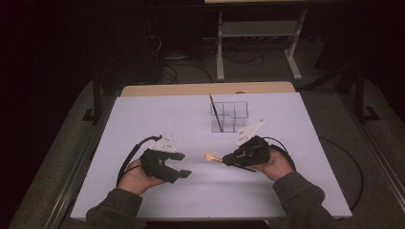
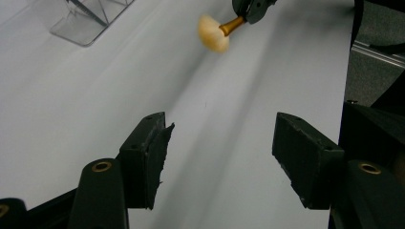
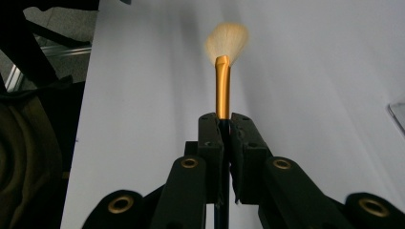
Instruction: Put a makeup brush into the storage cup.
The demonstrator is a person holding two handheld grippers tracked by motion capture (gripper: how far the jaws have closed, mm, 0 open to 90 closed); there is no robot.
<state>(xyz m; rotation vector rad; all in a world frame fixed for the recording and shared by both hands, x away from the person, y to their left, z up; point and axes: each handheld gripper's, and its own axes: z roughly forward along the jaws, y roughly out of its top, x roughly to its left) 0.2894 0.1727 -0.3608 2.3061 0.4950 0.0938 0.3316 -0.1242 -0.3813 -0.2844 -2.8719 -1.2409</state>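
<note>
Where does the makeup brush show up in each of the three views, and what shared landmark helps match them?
High view: the makeup brush lies centre, its tuft jutting left from the right gripper.
Left gripper view: top centre, held by the far gripper.
Right gripper view: centre, gold ferrule rising from the shut jaws.
Shared landmark: the clear organizer, top left in the left gripper view.

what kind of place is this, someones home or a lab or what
Most likely a lab or recording setup, not a home: a bare white table in a dark room, cables on the floor behind it, and a person working handheld grippers, the right gripper clamping a makeup brush near a clear organizer.
</note>
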